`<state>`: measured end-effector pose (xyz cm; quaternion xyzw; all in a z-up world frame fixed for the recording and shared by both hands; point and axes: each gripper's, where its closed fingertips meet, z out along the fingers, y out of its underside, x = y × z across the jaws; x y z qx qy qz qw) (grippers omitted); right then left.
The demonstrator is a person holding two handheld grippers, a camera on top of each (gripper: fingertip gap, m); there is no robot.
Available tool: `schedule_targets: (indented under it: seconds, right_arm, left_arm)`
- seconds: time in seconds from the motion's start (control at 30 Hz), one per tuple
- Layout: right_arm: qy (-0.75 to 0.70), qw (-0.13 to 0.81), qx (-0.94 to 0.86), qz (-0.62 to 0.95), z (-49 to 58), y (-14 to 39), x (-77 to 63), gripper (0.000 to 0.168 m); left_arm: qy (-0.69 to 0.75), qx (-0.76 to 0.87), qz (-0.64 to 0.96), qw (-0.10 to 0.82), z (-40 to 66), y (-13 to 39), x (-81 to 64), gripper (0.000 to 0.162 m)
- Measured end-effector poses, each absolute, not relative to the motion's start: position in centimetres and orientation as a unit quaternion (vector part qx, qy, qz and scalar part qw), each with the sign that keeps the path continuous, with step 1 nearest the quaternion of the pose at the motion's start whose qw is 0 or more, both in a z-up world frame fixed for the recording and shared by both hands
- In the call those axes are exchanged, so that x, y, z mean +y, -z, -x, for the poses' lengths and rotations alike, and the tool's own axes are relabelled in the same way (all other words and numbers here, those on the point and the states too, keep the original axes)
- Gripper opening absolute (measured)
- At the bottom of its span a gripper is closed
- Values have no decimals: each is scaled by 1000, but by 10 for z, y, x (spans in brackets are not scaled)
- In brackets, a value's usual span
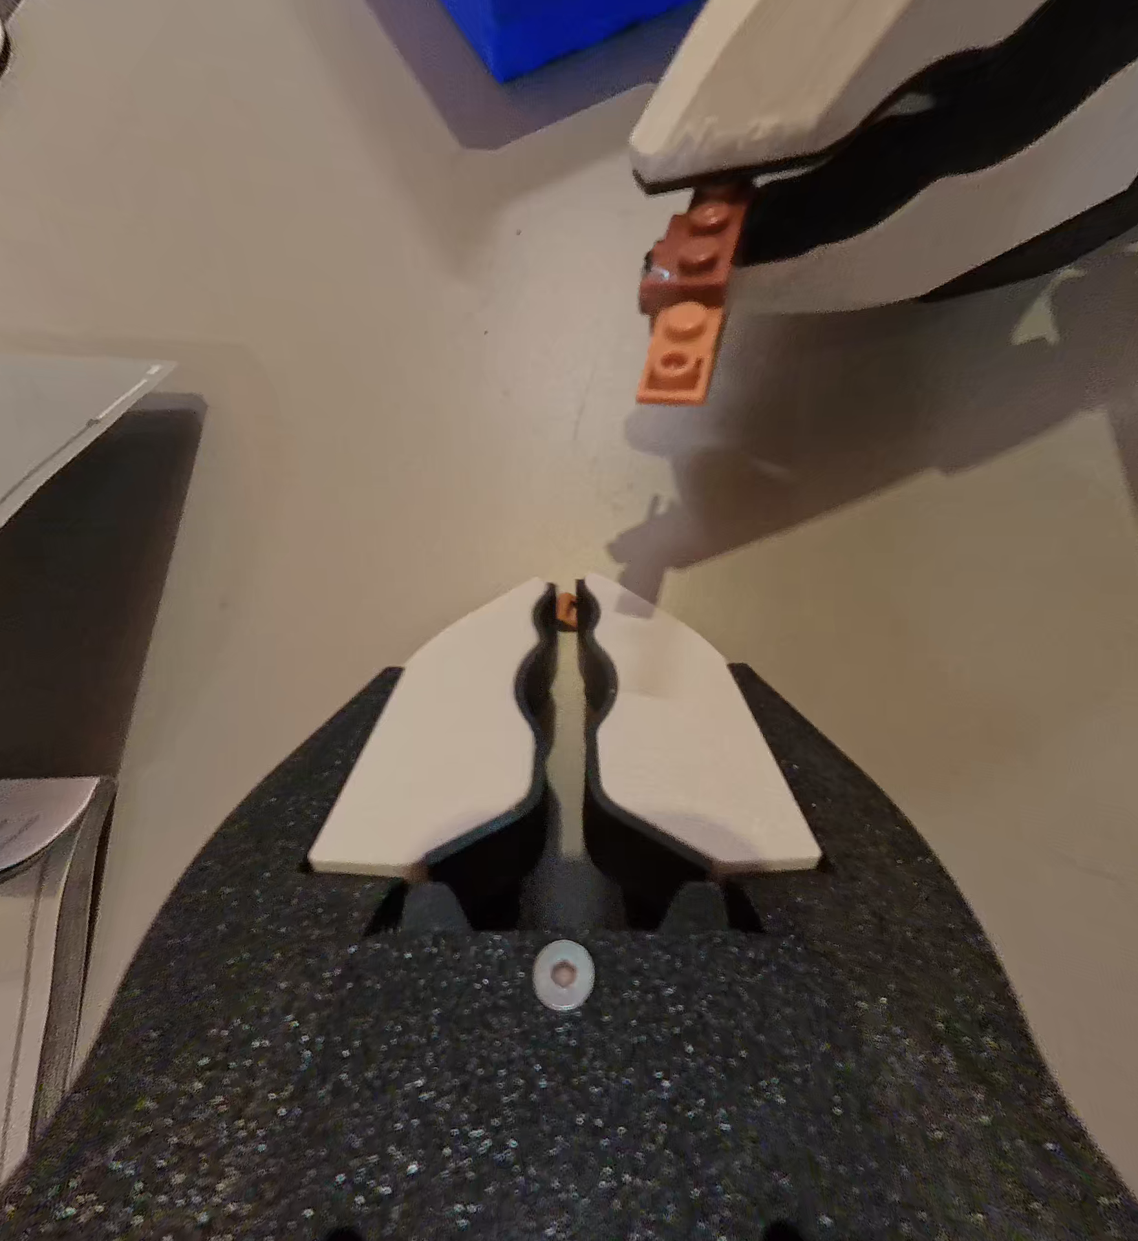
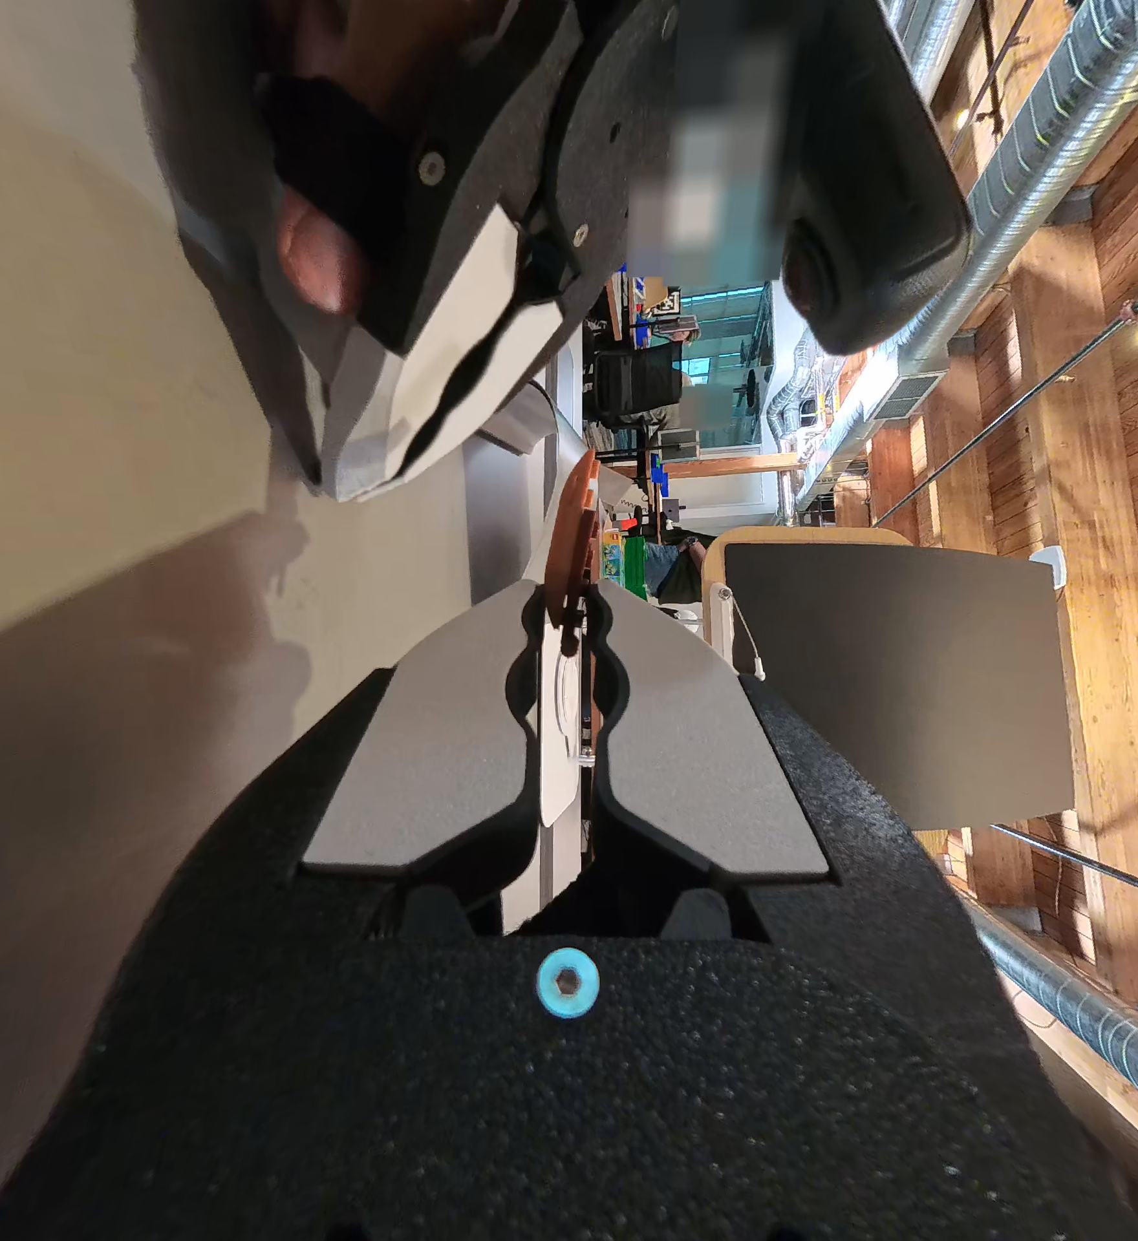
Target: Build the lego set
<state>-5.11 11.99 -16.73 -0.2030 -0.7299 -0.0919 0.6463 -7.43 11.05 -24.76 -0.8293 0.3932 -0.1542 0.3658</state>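
In the left wrist view my left gripper (image 1: 566, 592) is shut on a small orange lego piece (image 1: 565, 608), of which only a sliver shows between the tips, above the white table (image 1: 351, 268). My right gripper (image 1: 721, 195) enters from the upper right and is shut on a brown plate assembly (image 1: 694, 258) with a light orange plate (image 1: 677, 362) at its free end. In the right wrist view the right gripper (image 2: 570, 596) holds that brown assembly (image 2: 573, 530) edge-on. The left gripper (image 2: 385, 477) hangs at the upper left, apart from the assembly.
A blue bin (image 1: 553, 33) stands at the table's far side. Paper sheets or a booklet (image 1: 35, 443) lie at the left. A person's finger (image 2: 318, 258) rests on the left gripper's handle. A chair (image 2: 889, 671) stands beyond the table edge.
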Motion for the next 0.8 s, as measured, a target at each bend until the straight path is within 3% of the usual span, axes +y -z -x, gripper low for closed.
schedule_targets:
  seconds: [0.37, 0.57, 0.8]
  right_arm:
    - [89, 645, -724, 228, 40, 168, 132, 11]
    - [88, 642, -725, 232, 40, 170, 132, 11]
    - [85, 637, -731, 230, 42, 174, 128, 11]
  left_arm:
    - [-26, 562, 709, 425, 77, 231, 101, 6]
    - [39, 582, 699, 414, 79, 232, 72, 20]
    - [140, 526, 743, 390, 85, 231, 64, 22]
